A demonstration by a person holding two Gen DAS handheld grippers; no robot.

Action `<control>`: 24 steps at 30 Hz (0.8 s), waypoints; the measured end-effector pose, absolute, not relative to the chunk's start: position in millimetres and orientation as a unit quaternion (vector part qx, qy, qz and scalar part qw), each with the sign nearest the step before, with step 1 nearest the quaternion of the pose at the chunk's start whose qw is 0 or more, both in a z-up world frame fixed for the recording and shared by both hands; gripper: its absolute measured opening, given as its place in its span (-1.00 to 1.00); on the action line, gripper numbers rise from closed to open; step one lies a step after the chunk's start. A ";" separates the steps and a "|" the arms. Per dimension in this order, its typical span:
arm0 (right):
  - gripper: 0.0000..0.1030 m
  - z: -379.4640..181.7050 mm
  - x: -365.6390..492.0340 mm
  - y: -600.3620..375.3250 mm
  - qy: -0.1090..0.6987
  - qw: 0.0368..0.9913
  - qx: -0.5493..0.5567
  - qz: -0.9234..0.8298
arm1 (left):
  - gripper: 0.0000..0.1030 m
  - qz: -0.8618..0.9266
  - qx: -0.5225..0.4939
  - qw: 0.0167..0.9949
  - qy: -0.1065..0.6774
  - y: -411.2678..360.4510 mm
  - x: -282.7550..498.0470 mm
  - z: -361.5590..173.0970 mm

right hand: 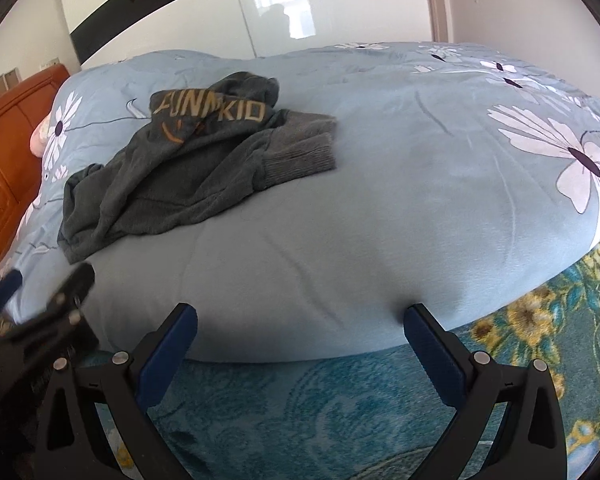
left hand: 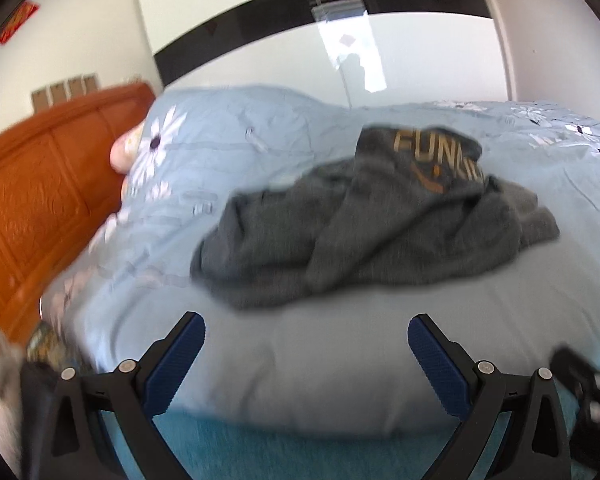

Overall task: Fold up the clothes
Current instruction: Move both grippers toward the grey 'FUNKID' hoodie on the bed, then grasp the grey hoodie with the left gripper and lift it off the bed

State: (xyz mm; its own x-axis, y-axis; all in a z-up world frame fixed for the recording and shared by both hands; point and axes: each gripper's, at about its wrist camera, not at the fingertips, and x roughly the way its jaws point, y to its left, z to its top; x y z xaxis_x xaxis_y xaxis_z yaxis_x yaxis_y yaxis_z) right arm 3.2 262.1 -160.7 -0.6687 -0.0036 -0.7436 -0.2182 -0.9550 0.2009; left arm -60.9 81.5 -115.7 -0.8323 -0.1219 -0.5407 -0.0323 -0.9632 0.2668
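Both the left gripper (left hand: 306, 330) and the right gripper (right hand: 300, 320) have their jaws spread wide and hold nothing, poised at the near edge of the pale blue flowered quilt (right hand: 380, 200). The crumpled grey sweatshirt (right hand: 188, 172) lies farther in, toward the orange headboard (left hand: 40, 200) on the left.

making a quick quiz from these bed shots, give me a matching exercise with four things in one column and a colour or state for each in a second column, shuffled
Things:
1. sweatshirt
2. duvet
3. headboard
4. right gripper

Colour or state:
A. orange-brown carved wood
B. open, holding nothing
C. dark grey, crumpled in a heap
D. light blue with white flowers

Pairs: 1-C, 2-D, 3-A, 4-B
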 end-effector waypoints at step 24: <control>1.00 -150.9 10.7 285.1 0.136 0.096 -0.388 0.907 | -0.90 -0.915 0.358 -0.091 -0.163 118.5 -132.3 -67.8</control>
